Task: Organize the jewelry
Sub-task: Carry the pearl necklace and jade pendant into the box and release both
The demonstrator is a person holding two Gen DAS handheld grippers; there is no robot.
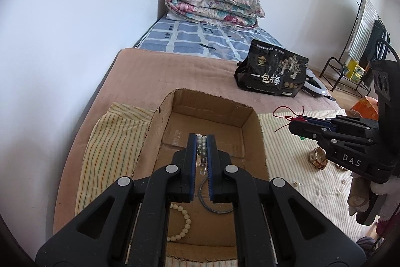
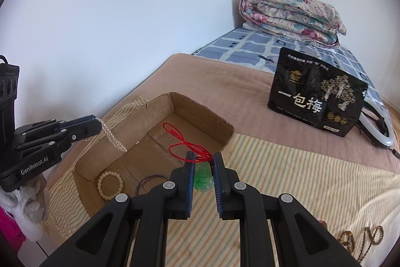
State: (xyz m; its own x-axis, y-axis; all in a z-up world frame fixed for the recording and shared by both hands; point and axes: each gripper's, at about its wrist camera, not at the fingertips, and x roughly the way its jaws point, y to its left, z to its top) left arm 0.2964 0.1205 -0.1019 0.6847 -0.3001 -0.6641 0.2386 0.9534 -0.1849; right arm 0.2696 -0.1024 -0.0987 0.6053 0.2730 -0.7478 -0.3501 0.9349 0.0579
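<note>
An open cardboard box [image 1: 252, 121] [image 2: 160, 104] sits on a striped cloth on the bed. My left gripper [image 1: 202, 139] [image 2: 98, 125] is shut on a pearl bead strand [image 1: 202, 145] [image 2: 113, 139] that hangs over the box. My right gripper [image 2: 203, 157] [image 1: 293, 123] is shut on a red cord [image 2: 180, 142] [image 1: 282, 114] with a green pendant [image 2: 203, 178], just right of the box. A cream bead bracelet [image 1: 185, 219] [image 2: 110, 185] and a dark ring bangle [image 1: 215, 204] [image 2: 150, 182] lie in the box.
A gold watch [image 1: 317, 157] and small pieces lie on the striped cloth [image 1: 300, 167] at right. A gold chain [image 2: 362, 242] lies at lower right. A black snack bag [image 1: 272, 69] [image 2: 315, 91] and a folded floral quilt [image 1: 212, 4] sit farther back.
</note>
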